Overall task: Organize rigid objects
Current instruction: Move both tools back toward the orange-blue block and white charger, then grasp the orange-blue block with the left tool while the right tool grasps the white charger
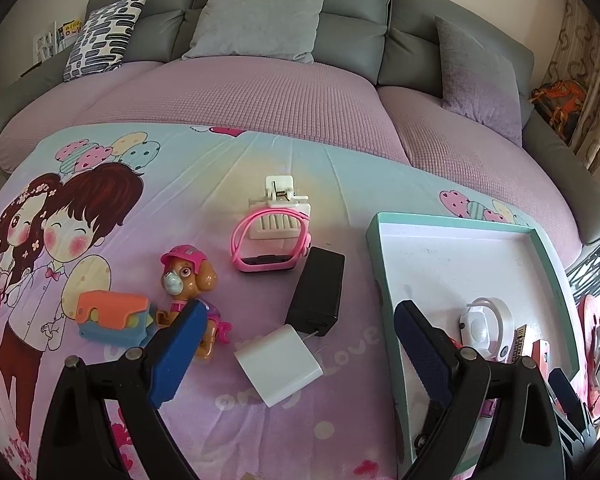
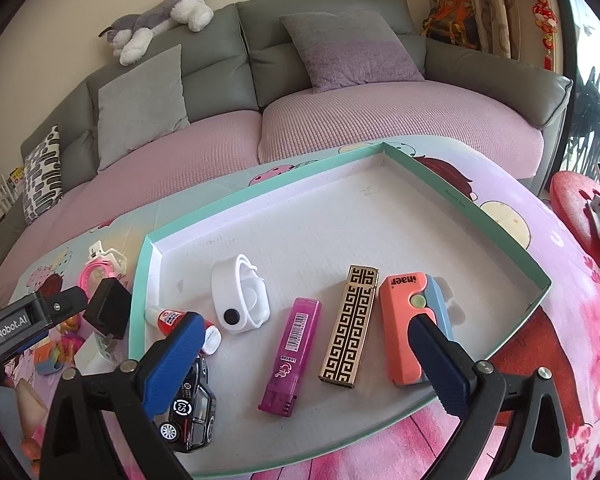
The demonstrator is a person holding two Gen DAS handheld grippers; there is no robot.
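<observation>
The right tool (image 2: 304, 364) stands with its jaws spread wide and nothing between the pads. It hangs over the near part of a shallow teal-rimmed tray (image 2: 260, 184). Directly beneath the gap lie a purple lighter (image 2: 290, 356) and a gold-and-black patterned lighter (image 2: 350, 326), side by side and apart. The right pad overlaps the near end of an orange-and-blue utility knife (image 2: 404, 312); contact cannot be judged. The left pad partly covers a black toy car (image 2: 192, 412) and a small glue bottle (image 2: 172, 318). A white wristband (image 2: 240, 294) lies farther in.

The left tool (image 1: 296, 354) is likewise wide and empty, over the printed cloth of the worktop (image 1: 180, 200), left of the tray. A white charger (image 1: 278, 370) lies between its fingers, untouched, with a black adapter (image 1: 318, 290) just beyond, close against it. A toy pup figure (image 1: 190, 280) sits partly behind the left pad, and an orange-and-blue block toy (image 1: 114, 316) lies beside it. Farther out, a pink watch (image 1: 266, 240) rests against a white clip (image 1: 280, 208). A grey sofa (image 1: 352, 20) with cushions stands behind.
</observation>
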